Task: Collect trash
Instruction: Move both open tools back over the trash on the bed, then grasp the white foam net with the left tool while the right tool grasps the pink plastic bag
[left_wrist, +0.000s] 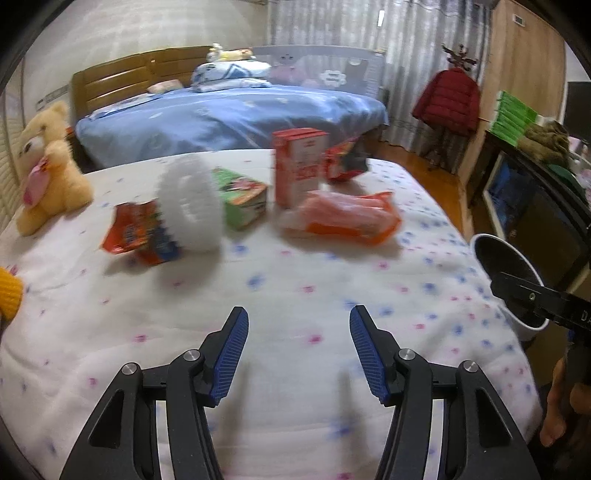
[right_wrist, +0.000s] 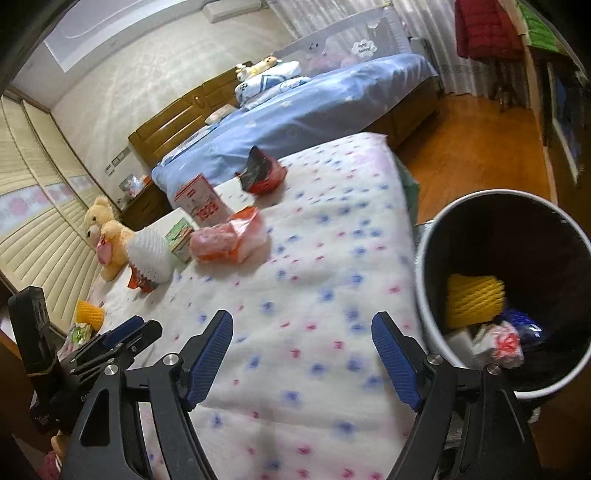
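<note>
Trash lies on the white flowered bed cover (left_wrist: 295, 288): a white foam net (left_wrist: 190, 206), an orange snack wrapper (left_wrist: 136, 232), a green box (left_wrist: 242, 201), a red-and-white carton (left_wrist: 299, 166), an orange plastic bag (left_wrist: 347, 218) and a red-black wrapper (left_wrist: 343, 162). My left gripper (left_wrist: 299, 321) hovers open over bare cover, well short of them. The right gripper (right_wrist: 303, 321) is open too, with nothing between its blue pads. A dark bin (right_wrist: 517, 236) stands at the bed's right edge, beside the right gripper, with a yellow foam net (right_wrist: 474, 301) and wrappers inside.
A teddy bear (left_wrist: 48, 166) sits at the bed's far left. Another yellow foam net (right_wrist: 88, 312) lies near the left edge. A blue bed (left_wrist: 229, 118) stands behind, a wooden floor (right_wrist: 472, 158) and a dark cabinet (left_wrist: 535, 206) to the right.
</note>
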